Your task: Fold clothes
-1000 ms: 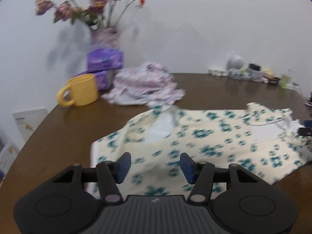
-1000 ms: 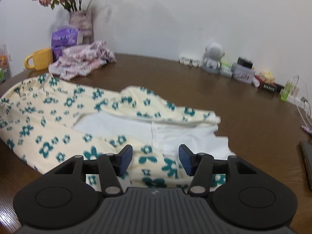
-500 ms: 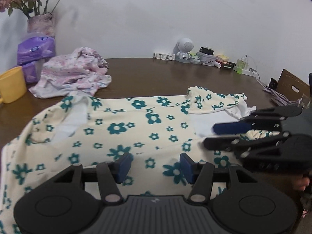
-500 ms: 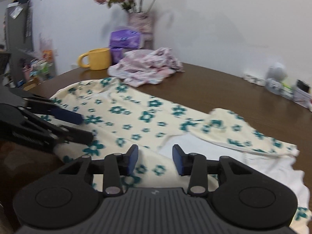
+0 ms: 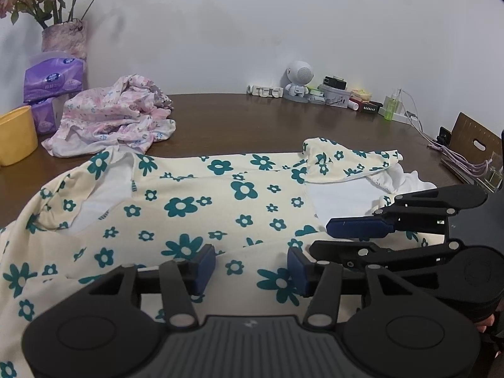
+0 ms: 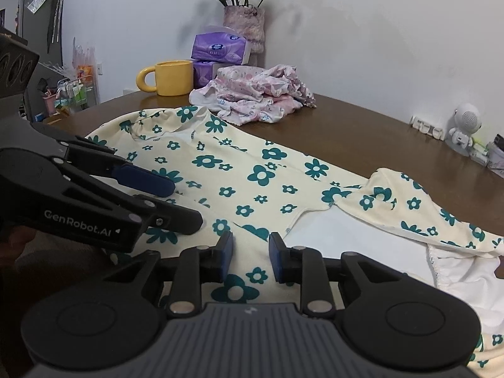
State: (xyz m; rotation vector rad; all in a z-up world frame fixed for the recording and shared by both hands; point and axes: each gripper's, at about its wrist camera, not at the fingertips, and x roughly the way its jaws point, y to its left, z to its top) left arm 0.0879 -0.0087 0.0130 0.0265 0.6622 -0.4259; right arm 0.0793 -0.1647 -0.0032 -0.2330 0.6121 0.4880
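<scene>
Both hands have swung in: the right gripper (image 6: pixel 250 260) is closing on the flowered garment's (image 5: pixel 189 201) six-o'clock hem, the left gripper (image 5: pixel 252 266) unclenched, empty beside it, so a fold looks imminent.

A lived-in home room. Dark brown wooden table (image 5: pixel 220 116) set against a plain white wall. Pinkish vase of dried flowers (image 6: pixel 244 28) in the corner, purple tissue packs (image 6: pixel 219 47) and a yellow ceramic mug (image 6: pixel 171 77) beside it. Crumpled pink floral garment (image 6: pixel 255 94) and a spread cream garment with teal flowers (image 5: pixel 189 201) on the table. Small white robot-shaped speaker (image 5: pixel 299 78), chargers and cables along the wall.
</scene>
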